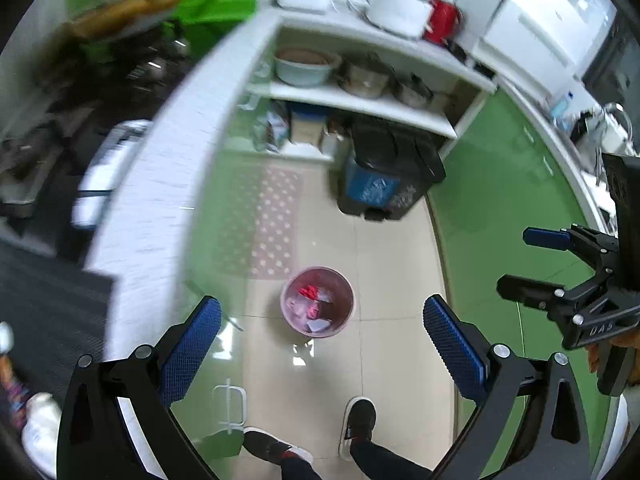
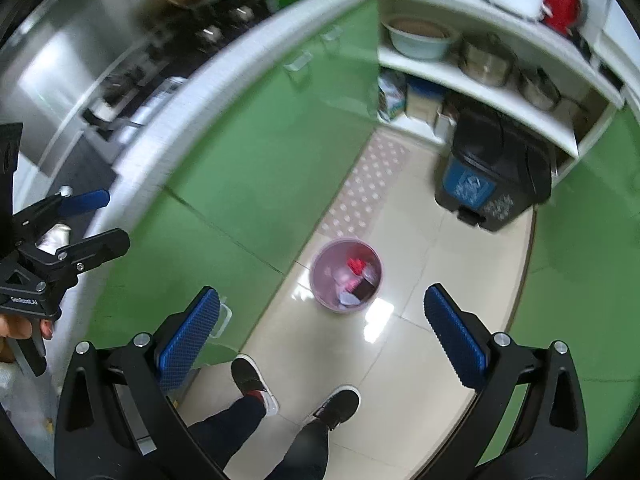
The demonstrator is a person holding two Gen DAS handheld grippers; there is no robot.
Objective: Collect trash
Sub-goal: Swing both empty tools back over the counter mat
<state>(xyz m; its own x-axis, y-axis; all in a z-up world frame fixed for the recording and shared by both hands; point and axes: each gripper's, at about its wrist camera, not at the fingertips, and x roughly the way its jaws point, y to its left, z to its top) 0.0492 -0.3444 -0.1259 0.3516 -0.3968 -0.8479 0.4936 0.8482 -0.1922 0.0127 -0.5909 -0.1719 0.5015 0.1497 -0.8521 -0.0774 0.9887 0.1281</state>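
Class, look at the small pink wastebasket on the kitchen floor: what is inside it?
Inside the pink wastebasket lie crumpled red wrappers and pale scraps of paper. Whatever sits beneath that top layer is covered and cannot be seen.

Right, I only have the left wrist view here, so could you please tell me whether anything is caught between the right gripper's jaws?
Observer: No. The right wrist view looks straight along the right gripper, and its jaws stand wide apart with nothing between them.
Operator: Thank you. What lies ahead of it?
Observer: The pink bin stands on the floor beyond the jaws, close to the middle of that view.
Operator: And how does my left gripper look from outside?
Observer: The left gripper shows at that view's left edge, jaws apart, with a hand around its handle.
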